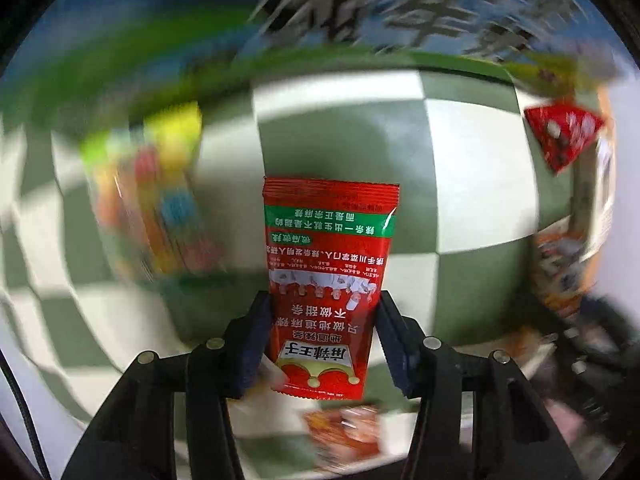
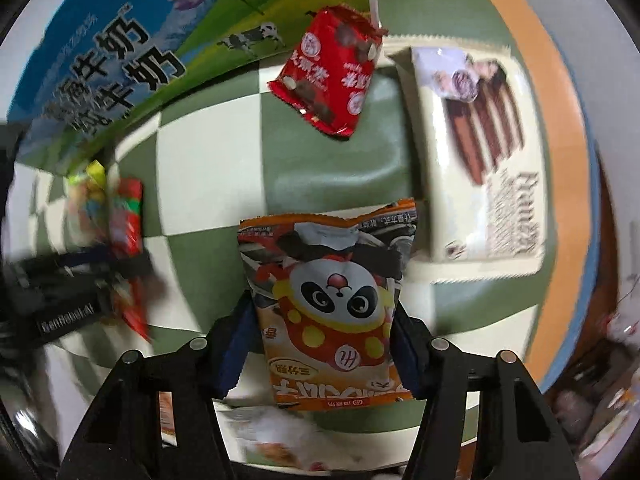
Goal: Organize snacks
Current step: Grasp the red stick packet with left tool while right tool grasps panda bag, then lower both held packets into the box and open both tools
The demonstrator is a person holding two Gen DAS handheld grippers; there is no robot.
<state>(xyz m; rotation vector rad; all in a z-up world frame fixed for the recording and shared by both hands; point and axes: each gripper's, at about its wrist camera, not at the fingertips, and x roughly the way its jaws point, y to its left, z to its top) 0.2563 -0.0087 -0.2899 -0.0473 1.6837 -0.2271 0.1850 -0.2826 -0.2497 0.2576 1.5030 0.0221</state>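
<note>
- Jaws of the left gripper [image 1: 325, 332] are closed on the lower half of a red spicy-strip packet [image 1: 330, 280], pinching it across its width; the packet stands clear of the checkered desk [image 1: 460, 168], lifted rather than lying.
- Jaws of the right gripper [image 2: 322, 344] are likewise closed on an orange panda packet [image 2: 330, 308], gripped near its lower part, also off the desk.
- Both packets look light, soft and crinkly, with slick foil skins. My judgement is that a pinch across the flat body, as now, holds better than one on the thin sealed edge, and a hard squeeze could crush what is inside.
- Beyond the panda packet, toward the far edge of the desk, lies a red chocolate pouch [image 2: 332, 72], just beside a cream wafer box [image 2: 480, 152] along the right edge.
- A milk carton box [image 2: 120, 60] stands at the far left, with a colourful candy pack [image 1: 160, 200] near it.
</note>
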